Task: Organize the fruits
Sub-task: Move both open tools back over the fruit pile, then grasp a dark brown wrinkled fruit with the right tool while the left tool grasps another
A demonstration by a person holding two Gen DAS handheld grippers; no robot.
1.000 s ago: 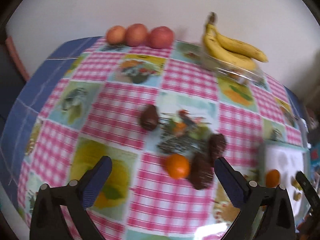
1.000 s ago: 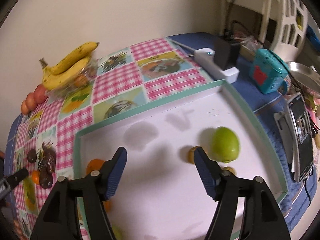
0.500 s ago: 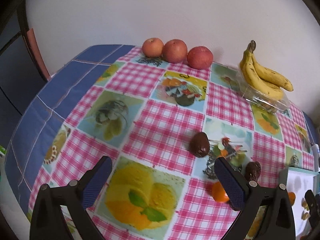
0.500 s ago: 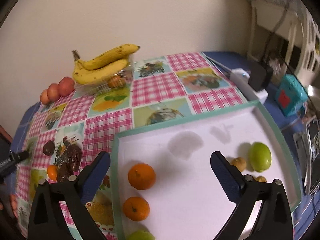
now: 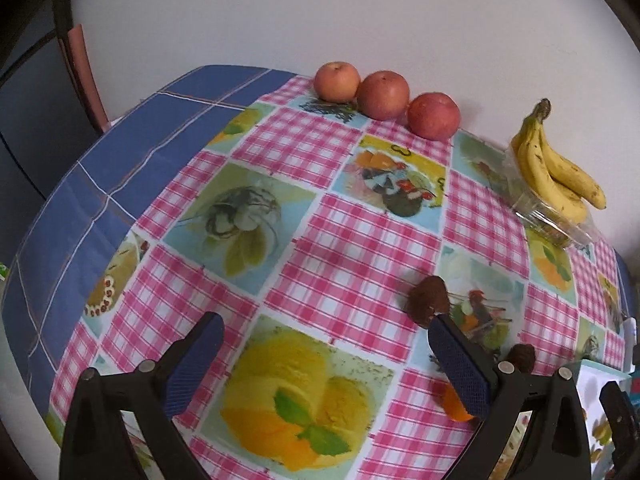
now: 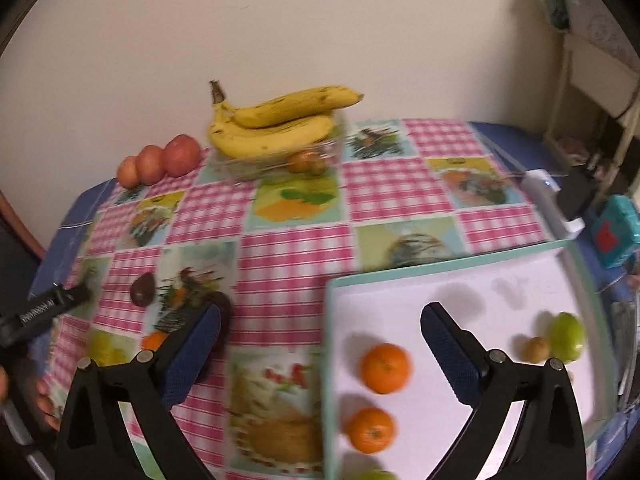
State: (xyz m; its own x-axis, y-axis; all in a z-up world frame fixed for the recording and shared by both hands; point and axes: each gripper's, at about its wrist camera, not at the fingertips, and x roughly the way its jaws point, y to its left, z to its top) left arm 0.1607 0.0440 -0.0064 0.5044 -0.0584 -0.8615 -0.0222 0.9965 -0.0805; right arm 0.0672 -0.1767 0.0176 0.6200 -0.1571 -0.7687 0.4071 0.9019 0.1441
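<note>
We look across a table [image 5: 120, 184] draped in blue cloth and topped with a pink-checked, fruit-printed oilcloth [image 5: 352, 264], which fills most of both wrist views. Next in size, a white tray with a teal rim [image 6: 448, 270] lies at the table's right side; on it we see two oranges [image 6: 385, 367] one behind the other near its left rim, a green fruit [image 6: 566, 337] touching a small brown one [image 6: 536, 349] toward its right rim, and another green fruit only partly in view at the near edge. At the far edge, against the wall, a bunch of bananas [image 6: 276, 124] rests on a clear plastic box [image 6: 280, 160], and toward the far left corner three apples [image 5: 384, 94] stand in a row, touching one another. In the middle of the oilcloth lie the smaller pieces: a dark brown fruit [image 5: 430, 300], a second dark fruit [image 5: 522, 356] nearer the tray, and a small orange [image 5: 454, 404] half hidden behind a finger. We hold the left gripper [image 5: 326, 360] above the near part of the oilcloth, its fingers spread wide and holding nothing. The right gripper [image 6: 320, 350] hangs over the tray's left rim, its fingers likewise spread wide and empty; that view is blurred.
</note>
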